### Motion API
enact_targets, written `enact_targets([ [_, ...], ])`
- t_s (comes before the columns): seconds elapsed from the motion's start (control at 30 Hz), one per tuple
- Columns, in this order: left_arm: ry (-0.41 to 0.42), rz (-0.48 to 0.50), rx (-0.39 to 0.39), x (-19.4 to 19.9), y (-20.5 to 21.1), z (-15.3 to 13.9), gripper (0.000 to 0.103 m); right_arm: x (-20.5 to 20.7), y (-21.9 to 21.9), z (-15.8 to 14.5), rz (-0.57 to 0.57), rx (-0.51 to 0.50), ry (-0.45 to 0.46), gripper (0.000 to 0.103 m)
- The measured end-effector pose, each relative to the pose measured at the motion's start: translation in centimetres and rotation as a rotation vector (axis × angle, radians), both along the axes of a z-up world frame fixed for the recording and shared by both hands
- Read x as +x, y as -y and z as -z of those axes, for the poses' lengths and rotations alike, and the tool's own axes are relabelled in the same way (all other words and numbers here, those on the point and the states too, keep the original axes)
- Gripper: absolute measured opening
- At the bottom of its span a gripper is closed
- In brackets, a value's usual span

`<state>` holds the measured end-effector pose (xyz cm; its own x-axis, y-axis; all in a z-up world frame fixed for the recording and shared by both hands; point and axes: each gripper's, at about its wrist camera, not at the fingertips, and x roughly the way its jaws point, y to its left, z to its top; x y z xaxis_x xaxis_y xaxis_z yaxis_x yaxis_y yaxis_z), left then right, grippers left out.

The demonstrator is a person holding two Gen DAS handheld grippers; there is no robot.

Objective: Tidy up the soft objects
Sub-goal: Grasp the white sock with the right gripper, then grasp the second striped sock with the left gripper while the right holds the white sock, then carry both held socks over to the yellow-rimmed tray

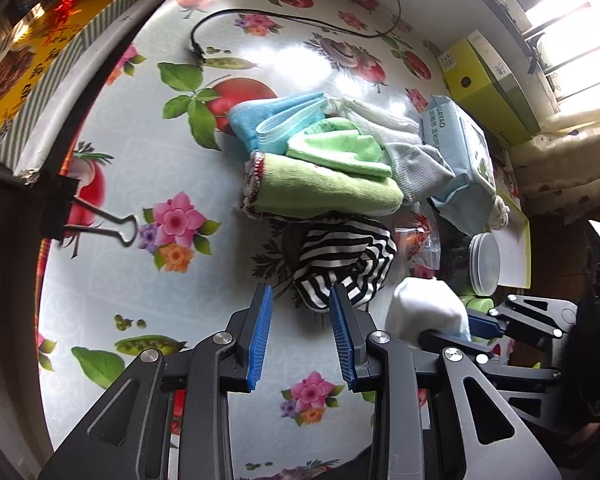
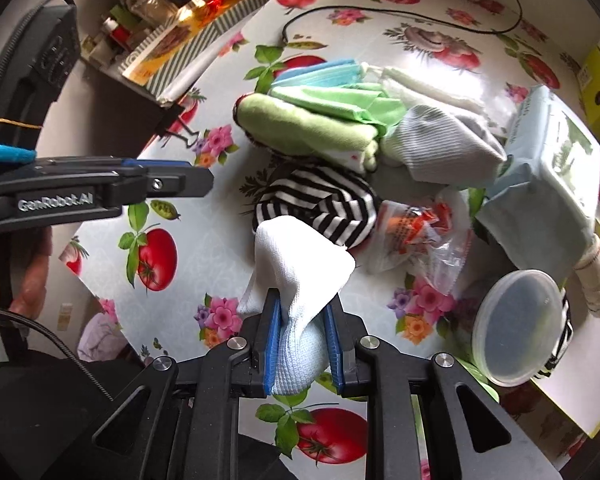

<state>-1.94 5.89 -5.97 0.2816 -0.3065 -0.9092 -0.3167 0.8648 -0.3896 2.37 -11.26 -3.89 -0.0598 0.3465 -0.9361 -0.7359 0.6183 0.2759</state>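
Note:
A pile of soft cloths lies mid-table: a blue cloth [image 1: 268, 114], a bright green cloth [image 1: 340, 150], an olive green cloth [image 1: 324, 192], a grey sock [image 1: 418, 170] and a black-and-white striped cloth [image 1: 340, 258]. My left gripper [image 1: 300, 300] is open and empty, just in front of the striped cloth. My right gripper [image 2: 302, 304] is shut on a white and pale blue cloth [image 2: 296, 256], held above the table near the striped cloth [image 2: 324, 204]. That white cloth also shows in the left wrist view [image 1: 424, 304].
A pale blue wipes pack [image 2: 540, 172], a crumpled clear bag [image 2: 416, 232] and a round plastic lid [image 2: 516, 328] lie right of the pile. A black cable [image 1: 284, 16] crosses the far table. A binder clip [image 1: 96, 220] holds the flowered tablecloth at the left edge. A yellow-green box [image 1: 488, 84] stands at the back right.

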Motion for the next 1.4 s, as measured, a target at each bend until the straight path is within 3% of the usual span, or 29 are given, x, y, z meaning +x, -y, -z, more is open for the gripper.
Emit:
enact_targets([
  [0.13,0.002,0.063,-0.003,1.6,1.6,0.9,0.044,0.8,1.7,-1.7,0.064,0.017,0.020,0.020],
  [0.5,-0.052,0.174,0.038,4.8,4.5,4.2,0.045,2.7,4.4,-3.0,0.172,0.017,0.048,0.020],
  [0.73,-0.038,0.221,0.100,5.2,5.5,4.1,0.045,3.3,4.5,-3.0,0.182,0.024,0.052,0.020],
  [0.83,-0.037,0.217,0.124,5.0,5.7,4.0,0.041,3.4,4.5,-3.2,0.183,0.031,0.060,0.020],
  [0.9,-0.050,0.202,0.119,5.0,5.5,4.1,0.027,3.4,4.5,-3.3,0.185,0.035,0.063,0.020],
  [1.03,-0.060,0.187,0.096,4.6,5.1,4.3,0.012,3.5,4.7,-3.6,0.192,0.040,0.070,0.020],
  [1.4,0.007,0.137,0.050,2.8,3.7,0.5,0.010,4.0,6.4,-5.5,0.239,0.075,0.113,0.020],
])
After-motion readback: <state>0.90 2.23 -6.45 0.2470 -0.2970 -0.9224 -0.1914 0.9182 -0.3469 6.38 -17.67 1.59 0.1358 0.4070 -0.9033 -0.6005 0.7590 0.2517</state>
